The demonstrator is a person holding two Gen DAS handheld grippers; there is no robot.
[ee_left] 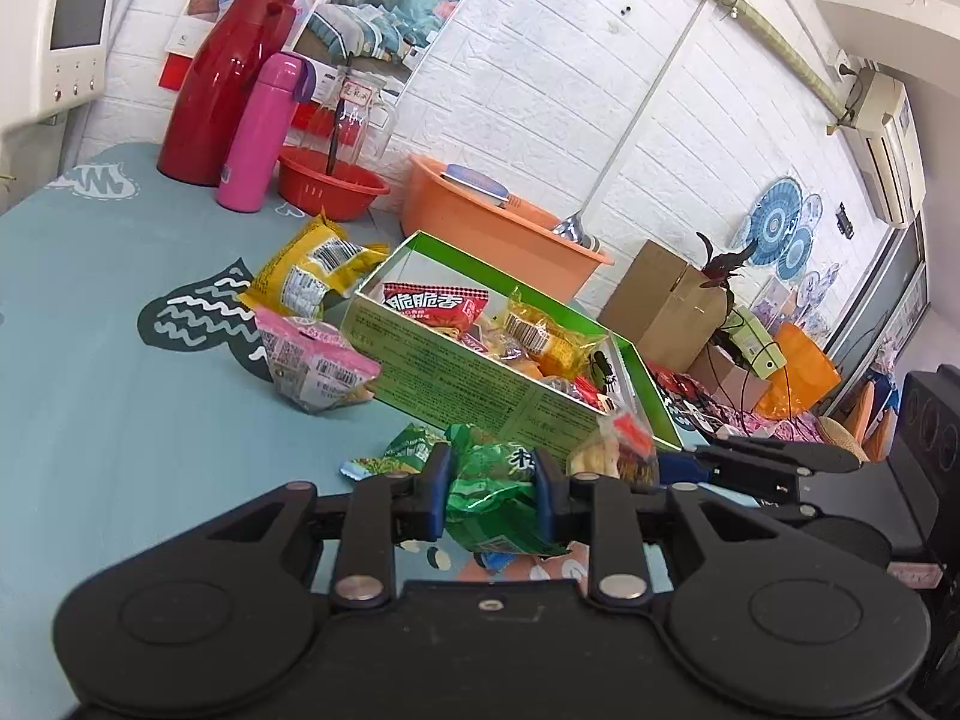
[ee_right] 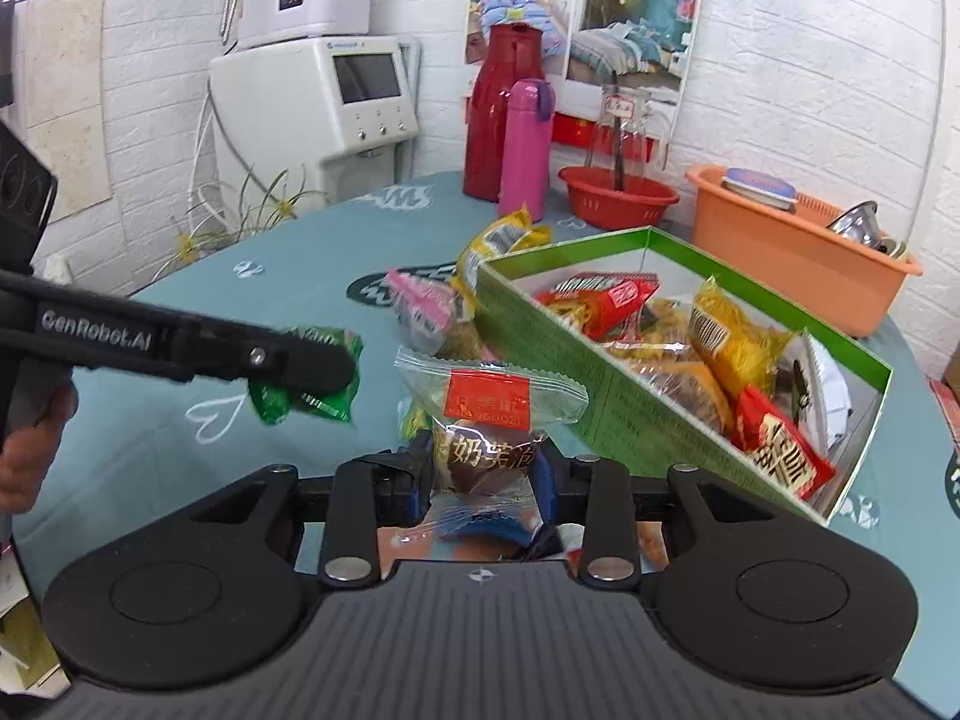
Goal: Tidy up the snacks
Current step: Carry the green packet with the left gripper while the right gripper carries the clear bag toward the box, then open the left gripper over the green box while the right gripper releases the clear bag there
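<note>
1. The left hand-held gripper (ee_left: 492, 495) is closed on a green snack packet (ee_left: 486, 492); its blue pads press the crinkled wrapper from both sides, and the packet is held clear of the worktop (ee_left: 90, 360).
2. Ahead and left of that gripper, a pink packet (ee_left: 315, 360) and a yellow packet (ee_left: 315, 270) lie on the worktop, the yellow one farther off.
3. Straight ahead of it stands the green box (ee_left: 474, 384), open-topped and already holding several packets, a red one (ee_left: 435, 306) at its far end.
4. Farther ahead and to the left, against the wall, stand a red flask (ee_left: 228, 78), a pink bottle (ee_left: 264, 132) and a red bowl (ee_left: 333, 183); an orange tub (ee_left: 480, 216) sits behind the box.
5. The right hand-held gripper (ee_right: 483, 486) is closed on a clear-wrapped cake (ee_right: 486, 420) with a red label, the pads squeezing its lower part, the packet standing upright between them.
6. From the right wrist view, the left gripper with its green packet reaches in from the left, level with the cake and apart from it.
7. The green box lies just ahead and right of the right gripper, its near wall close beside the cake.
</note>
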